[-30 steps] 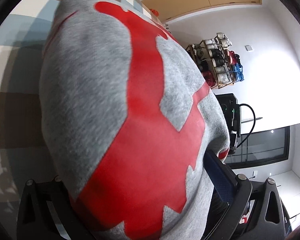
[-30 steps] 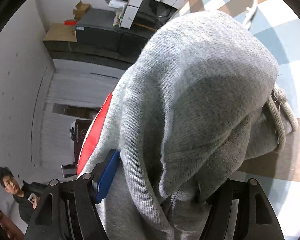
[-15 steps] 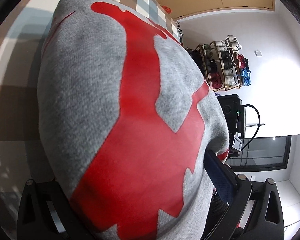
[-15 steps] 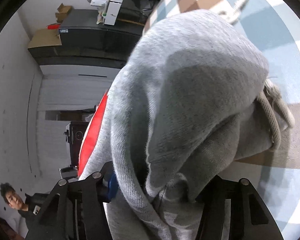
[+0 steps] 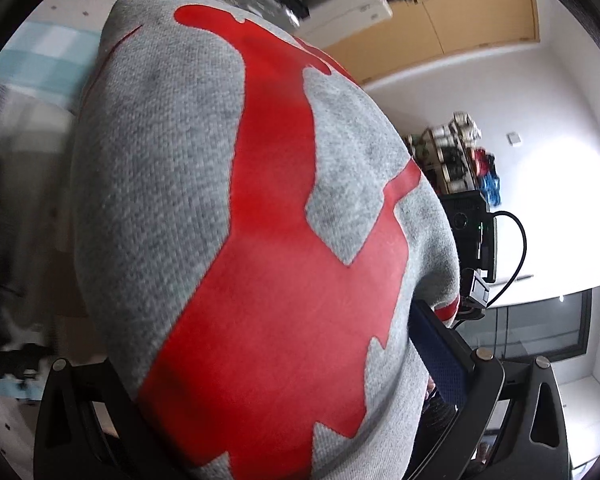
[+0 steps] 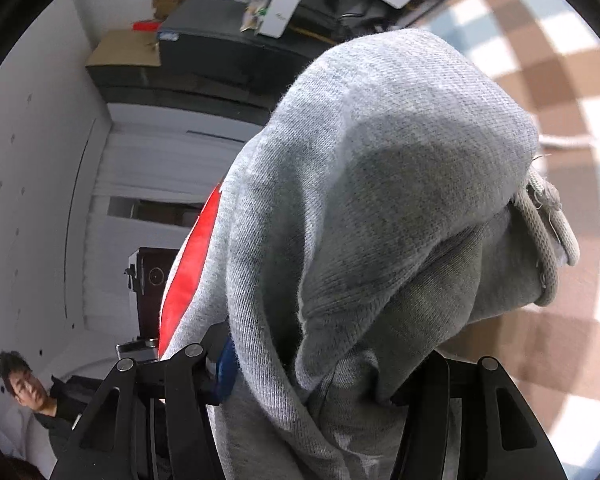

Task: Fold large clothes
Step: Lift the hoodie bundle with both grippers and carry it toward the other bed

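Grey hoodie (image 5: pixel 148 184) with a red print bulges from the left gripper (image 5: pixel 276 412), clamped between its fingers. Right gripper (image 6: pixel 312 392) grasps the bunched hood end (image 6: pixel 380 200), drawcord (image 6: pixel 548 240) dangling.

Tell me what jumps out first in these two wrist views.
The grey sweatshirt fills both views, bunched between the fingers of the left gripper and the right gripper. In the left view its big red print runs down the middle of the cloth. In the right view a knotted drawstring hangs at the right edge, over a brown, blue and white checked floor.
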### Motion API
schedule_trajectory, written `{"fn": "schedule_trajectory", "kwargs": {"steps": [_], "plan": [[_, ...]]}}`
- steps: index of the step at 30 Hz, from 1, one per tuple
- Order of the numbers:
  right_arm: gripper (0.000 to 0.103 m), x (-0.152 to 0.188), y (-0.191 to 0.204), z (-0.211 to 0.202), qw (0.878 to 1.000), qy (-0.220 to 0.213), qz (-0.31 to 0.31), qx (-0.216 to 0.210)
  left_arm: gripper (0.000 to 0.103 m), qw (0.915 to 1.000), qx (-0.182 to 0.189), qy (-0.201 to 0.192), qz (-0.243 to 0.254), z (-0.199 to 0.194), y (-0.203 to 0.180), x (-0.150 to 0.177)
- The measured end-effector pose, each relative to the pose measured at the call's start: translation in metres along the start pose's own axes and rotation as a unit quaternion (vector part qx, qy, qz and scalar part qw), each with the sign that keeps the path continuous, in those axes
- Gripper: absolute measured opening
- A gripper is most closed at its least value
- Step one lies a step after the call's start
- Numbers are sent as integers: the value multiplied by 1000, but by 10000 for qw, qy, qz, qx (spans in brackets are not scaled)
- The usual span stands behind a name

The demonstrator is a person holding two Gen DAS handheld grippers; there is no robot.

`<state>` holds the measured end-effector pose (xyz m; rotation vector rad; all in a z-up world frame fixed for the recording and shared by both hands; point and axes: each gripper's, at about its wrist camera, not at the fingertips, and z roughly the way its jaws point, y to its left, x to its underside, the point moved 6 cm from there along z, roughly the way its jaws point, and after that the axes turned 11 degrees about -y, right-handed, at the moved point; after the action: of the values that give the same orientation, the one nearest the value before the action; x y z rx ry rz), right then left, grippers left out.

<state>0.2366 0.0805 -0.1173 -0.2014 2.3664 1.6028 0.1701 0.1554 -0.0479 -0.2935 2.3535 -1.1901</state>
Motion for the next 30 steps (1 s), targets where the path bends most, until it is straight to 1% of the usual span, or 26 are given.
{"fn": "schedule_trajectory", "kwargs": {"steps": [3,4,8,9,10,11,13,14,16,18,19,21,23,24,26,30], "plan": [[56,-5,31,36,9997,125,-154,-133,102,9996,-151,-246,-14,-39,13,-17],[56,-9,48,56,9993,209,-224,-204,102,9992,-197,-343,-24,-54,19,-24],[56,-12,92,115,9974,432,-383,-428,102,9966,-465,-680,-64,-107,43,-48],[56,-11,96,127,9970,482,-386,-470,102,9958,-553,-729,-69,-119,52,-53],[56,-12,105,149,9965,555,-358,-521,102,9948,-636,-784,-96,-128,61,-59],[56,-10,105,160,9961,597,-346,-552,102,9938,-726,-836,-136,-136,70,-64],[56,-7,110,200,9952,722,-311,-588,102,9922,-856,-878,-231,-146,93,-70],[56,-4,107,213,9950,767,-245,-593,102,9917,-906,-866,-301,-148,108,-72],[56,4,99,248,9946,882,-84,-541,102,9908,-981,-803,-476,-141,133,-72],[56,17,82,279,9943,969,91,-442,102,9905,-1003,-700,-624,-130,153,-71],[56,27,64,288,9939,1021,186,-382,102,9903,-1000,-637,-726,-123,176,-68],[56,34,43,309,9939,1033,270,-268,102,9887,-938,-593,-1011,-107,212,-63],[55,36,25,321,9946,1007,178,-157,102,9861,-828,-688,-1266,-90,238,-60],[55,36,18,324,9948,1004,150,-118,102,9852,-760,-748,-1339,-85,246,-59],[55,35,9,326,9949,1003,79,-37,102,9865,-653,-793,-1276,-81,255,-61],[55,38,5,327,9941,1085,20,85,102,9886,-709,-814,-1049,-68,255,-51]]}}
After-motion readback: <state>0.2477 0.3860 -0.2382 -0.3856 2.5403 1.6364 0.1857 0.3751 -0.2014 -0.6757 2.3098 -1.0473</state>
